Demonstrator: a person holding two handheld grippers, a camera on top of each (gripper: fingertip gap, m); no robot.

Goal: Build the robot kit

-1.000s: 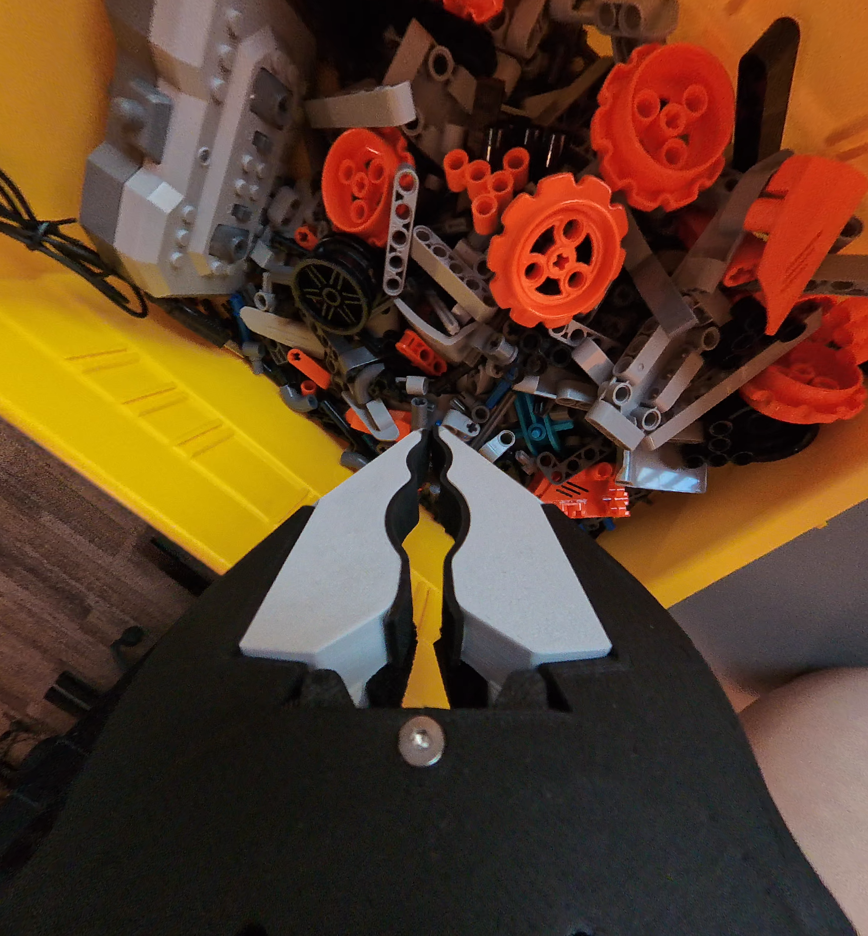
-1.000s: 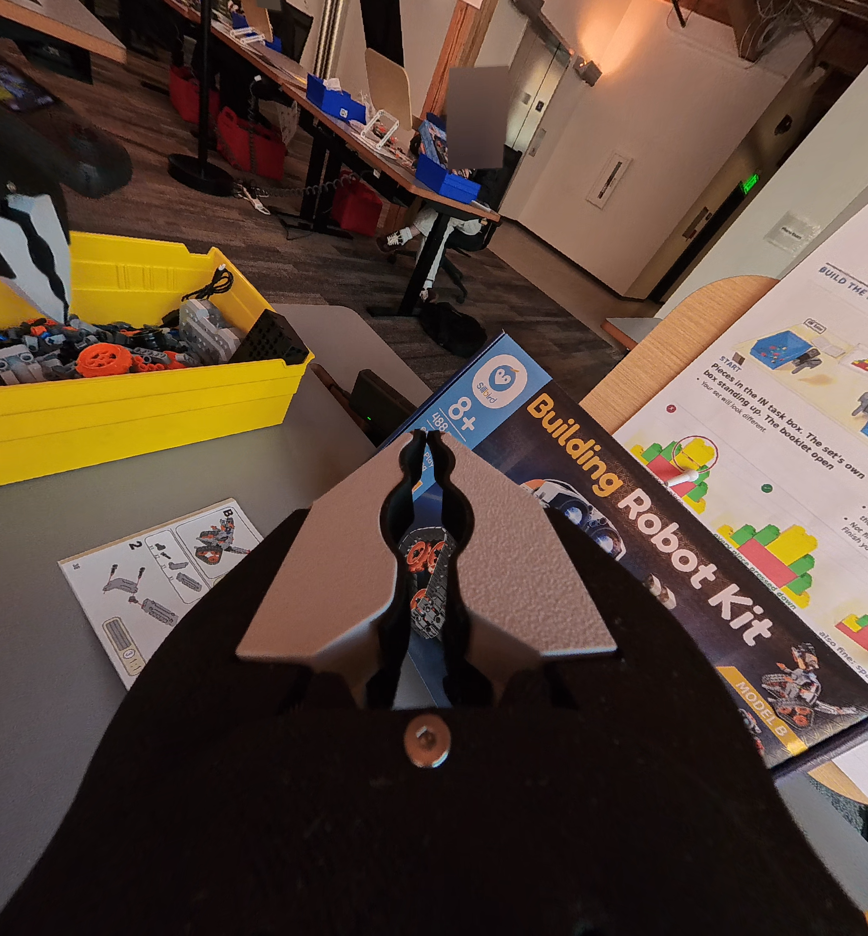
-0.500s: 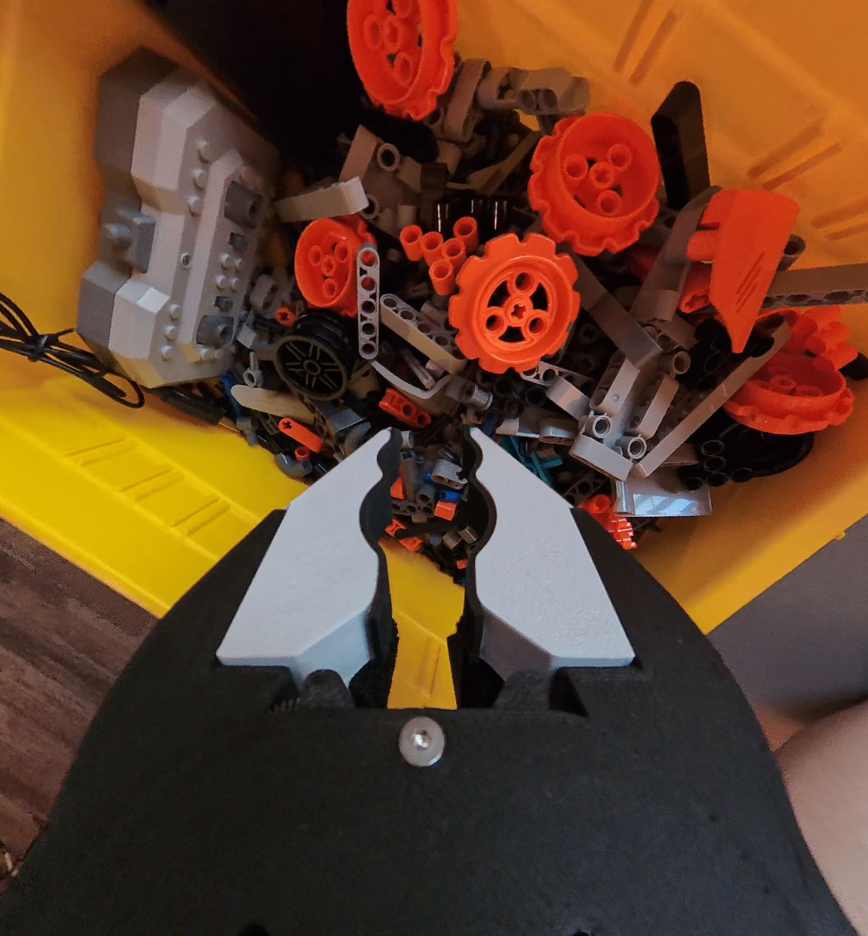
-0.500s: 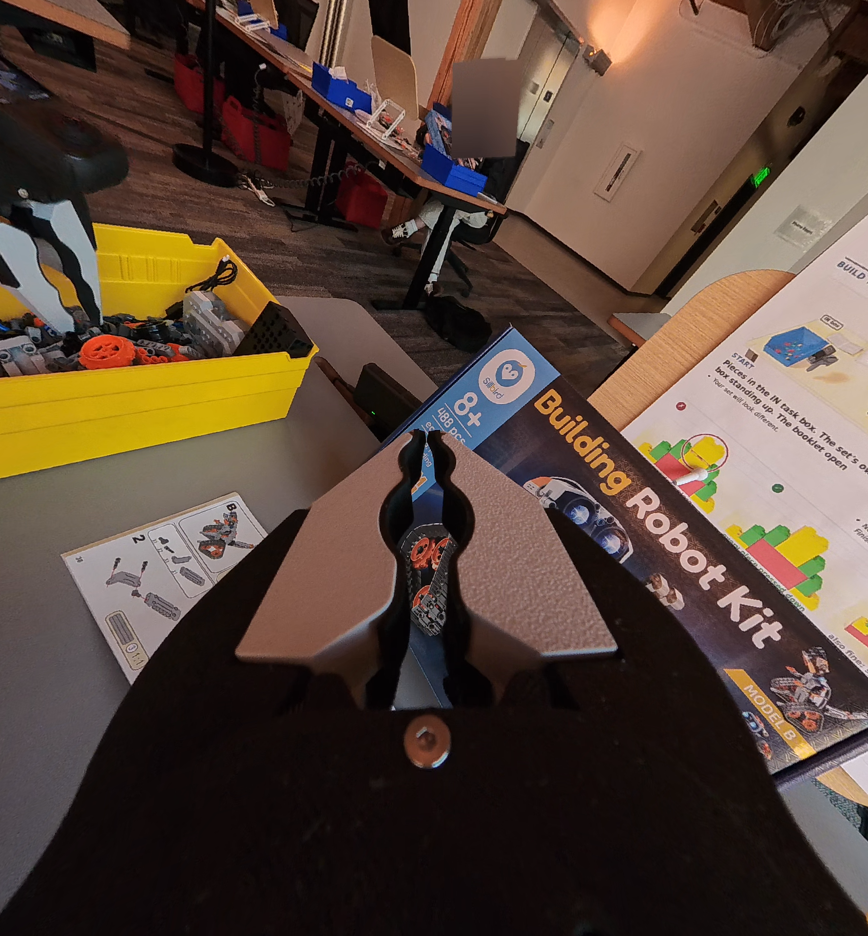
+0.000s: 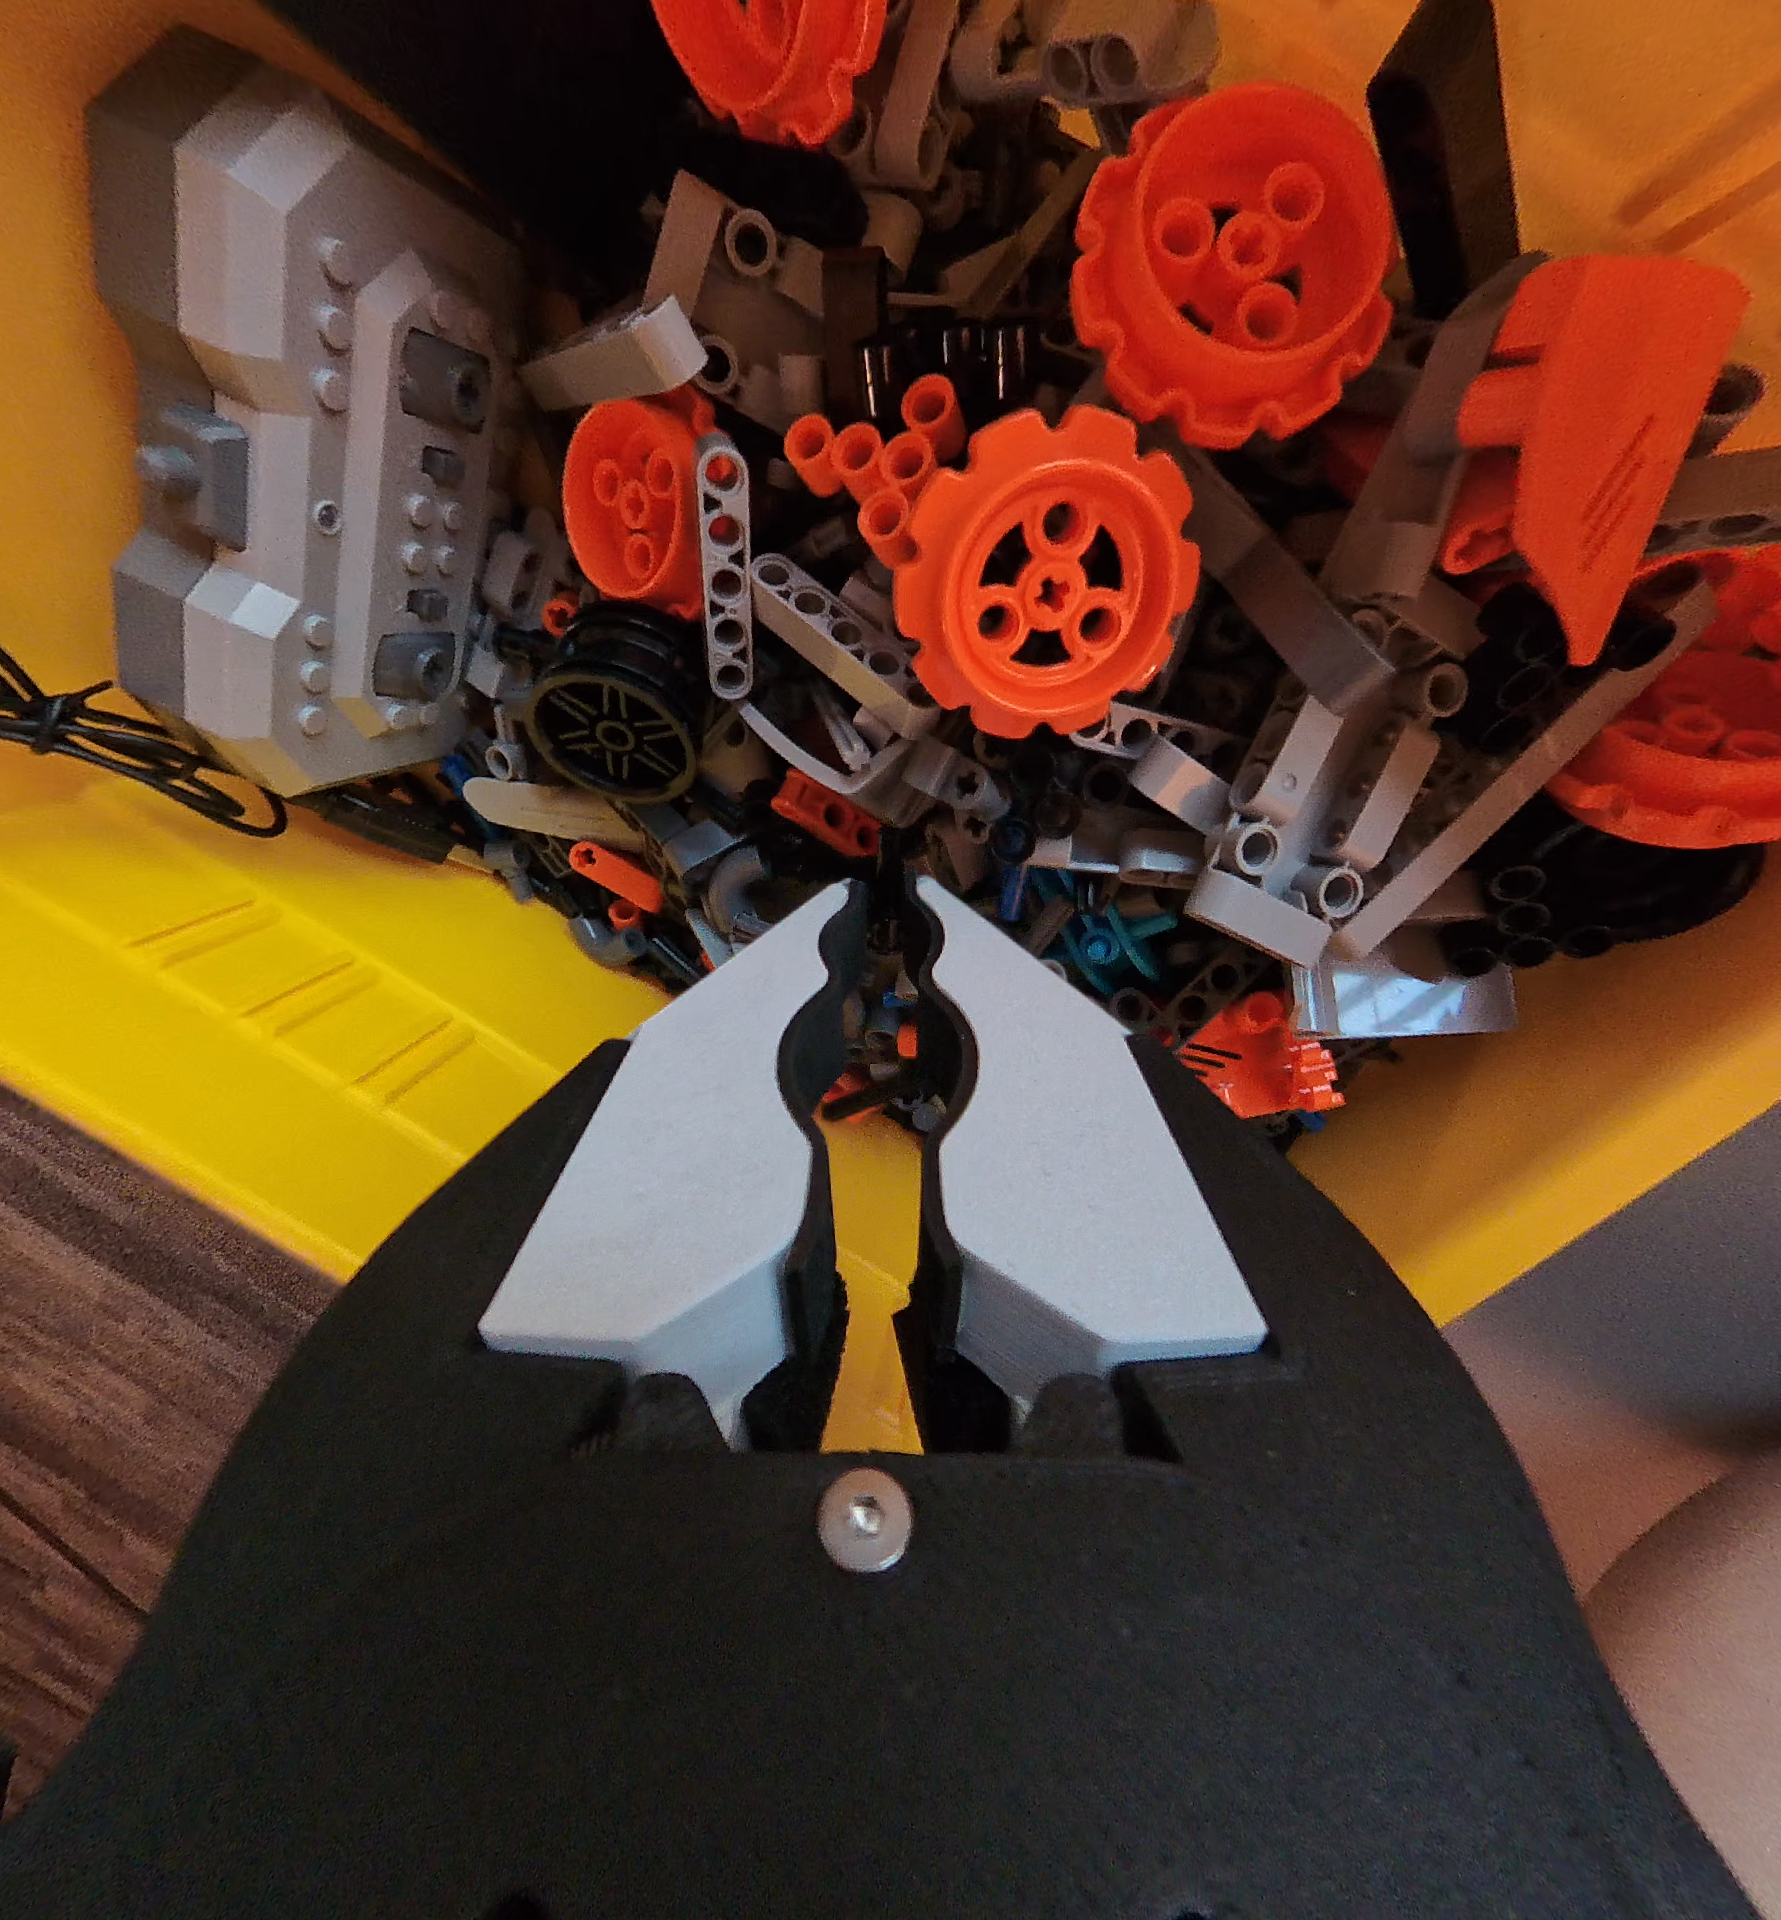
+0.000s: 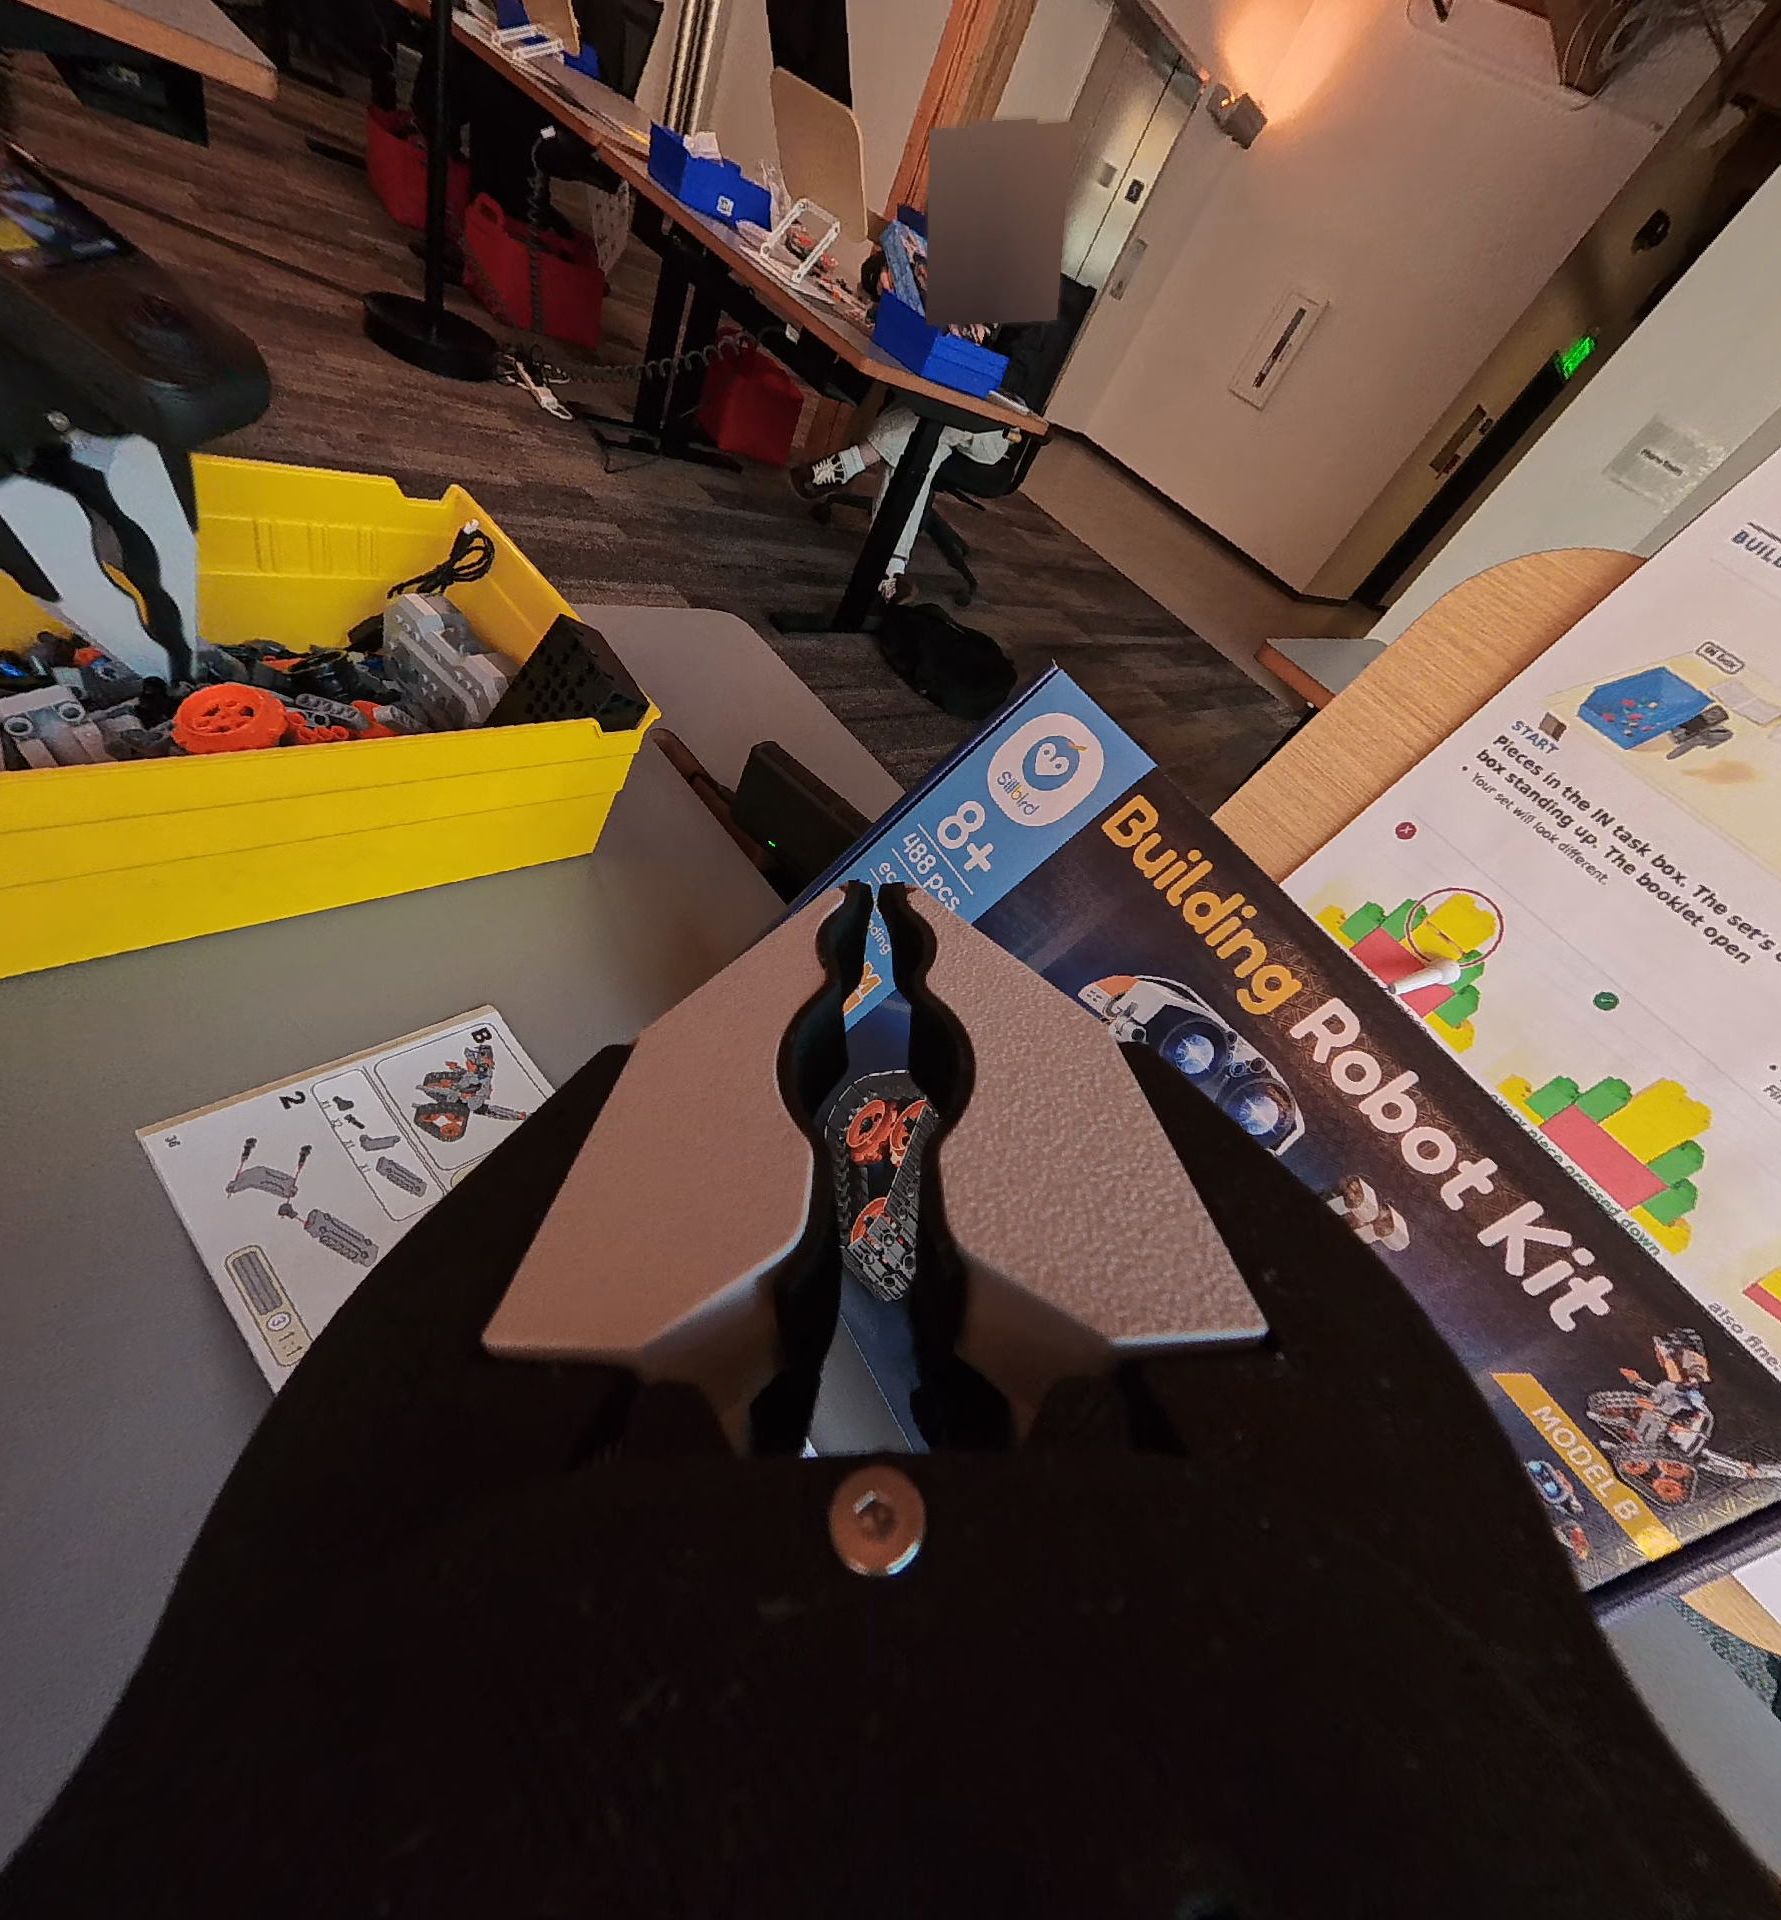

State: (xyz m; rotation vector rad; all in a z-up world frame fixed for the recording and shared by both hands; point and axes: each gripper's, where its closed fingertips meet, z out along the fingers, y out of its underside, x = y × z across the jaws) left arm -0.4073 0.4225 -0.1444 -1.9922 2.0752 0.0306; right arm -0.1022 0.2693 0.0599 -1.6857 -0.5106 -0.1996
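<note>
My left gripper (image 5: 889,899) points down into a yellow bin (image 5: 242,987) of loose building parts. Its jaws are almost together, with a thin black pin (image 5: 891,857) standing between the tips. Small grey, black and orange parts lie all around the tips. An orange toothed wheel (image 5: 1047,571) lies just beyond. In the right wrist view the left gripper (image 6: 164,655) has its tips down in the pile. My right gripper (image 6: 878,904) is shut and empty, held above a dark robot kit box (image 6: 1333,1039) on the grey table.
A large grey hub block (image 5: 314,468) and a black cable (image 5: 55,717) lie at the bin's left end. A printed instruction sheet (image 6: 346,1143) lies on the table. An upright instruction board (image 6: 1644,883) stands at the right. A person sits at a far desk. About 40 cm separates my left fingertips from my right. To the orange toothed wheel (image 5: 1047,571): left tips about 6 cm, right tips about 35 cm. It is also in sight in the right wrist view (image 6: 232,713).
The left gripper was shut, opened over the pile half a second ago, and has now closed with its tips down among the small parts. The right gripper has hardly moved.
</note>
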